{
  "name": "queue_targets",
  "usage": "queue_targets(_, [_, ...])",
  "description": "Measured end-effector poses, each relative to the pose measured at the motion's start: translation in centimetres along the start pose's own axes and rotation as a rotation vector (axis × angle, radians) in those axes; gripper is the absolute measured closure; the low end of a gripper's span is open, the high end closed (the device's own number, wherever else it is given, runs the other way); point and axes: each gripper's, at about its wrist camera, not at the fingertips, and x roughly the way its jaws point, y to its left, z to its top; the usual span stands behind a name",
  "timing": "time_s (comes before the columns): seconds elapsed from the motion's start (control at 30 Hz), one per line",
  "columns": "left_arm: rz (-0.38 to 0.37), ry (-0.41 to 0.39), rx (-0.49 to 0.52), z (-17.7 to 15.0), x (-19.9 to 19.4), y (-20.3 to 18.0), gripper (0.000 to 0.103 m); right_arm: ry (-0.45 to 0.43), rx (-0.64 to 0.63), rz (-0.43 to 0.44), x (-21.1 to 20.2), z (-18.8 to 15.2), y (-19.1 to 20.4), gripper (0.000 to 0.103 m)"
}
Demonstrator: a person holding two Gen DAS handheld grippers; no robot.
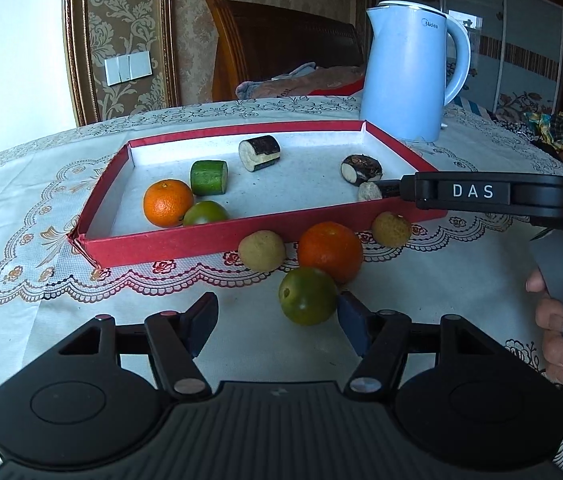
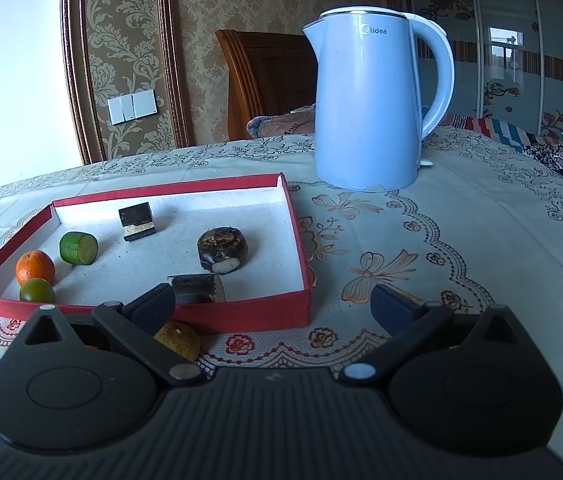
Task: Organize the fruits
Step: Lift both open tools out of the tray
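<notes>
Mid-sort: red tray (image 1: 185, 246) already holds an orange, a green fruit and cut pieces. Four fruits sit on the table (image 1: 21, 328) just in front of it. Left gripper (image 1: 277, 326) is spread wide, empty, its right pad touching or nearly touching the loose green fruit (image 1: 307, 296). Next, I'd guess: shift right to centre on it, close, lift over the rim. Right gripper (image 2: 273, 306) is also released, empty, hovering at the tray's near wall.

A lived-in home bedroom. A carved wooden headboard (image 1: 281, 44) with rumpled bedding (image 1: 301, 80) sits at centre behind a counter draped in a lace-patterned tablecloth (image 1: 41, 240). Gold damask wallpaper (image 1: 129, 20) and a wall switch (image 1: 127, 67) fill the upper left; sliding wardrobe doors (image 2: 521, 60) stand upper right, beside a pale blue electric kettle (image 2: 365, 108)
</notes>
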Motion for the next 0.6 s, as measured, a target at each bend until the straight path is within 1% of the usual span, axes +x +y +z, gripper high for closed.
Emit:
queue_targets(0.13, [0.01,-0.01,0.025,-0.1,0.01,-0.35,0.037,-0.006,-0.002,0.001,-0.09,0.01,0.03,0.0])
queue_targets(0.17, [0.002,-0.007,0.021,-0.09,0.04,-0.3,0.038,-0.007,-0.003,0.001,-0.1,0.0,0.05,0.0])
queue_targets(0.27, [-0.064,0.011,0.013,0.03,0.19,-0.25,0.038,-0.005,-0.007,-0.001,-0.04,0.04,0.14,0.0])
queue_targets(0.33, [-0.038,0.0,0.04,-0.09,0.2,-0.7,0.038,-0.005,-0.008,-0.002,-0.04,0.05,0.15,0.0])
queue_targets(0.4, [-0.032,0.016,0.053,-0.12,0.53,-0.86,0.038,-0.007,-0.007,-0.002,-0.05,0.08,0.15,0.0])
queue_targets(0.47, [-0.036,0.029,0.041,-0.1,0.78,-0.65,0.037,-0.007,-0.007,-0.002,-0.06,0.06,0.14,0.0])
queue_targets(0.6, [-0.032,0.026,0.024,-0.15,0.72,-0.22,0.041,-0.01,-0.005,-0.001,-0.14,0.1,0.12,0.0])
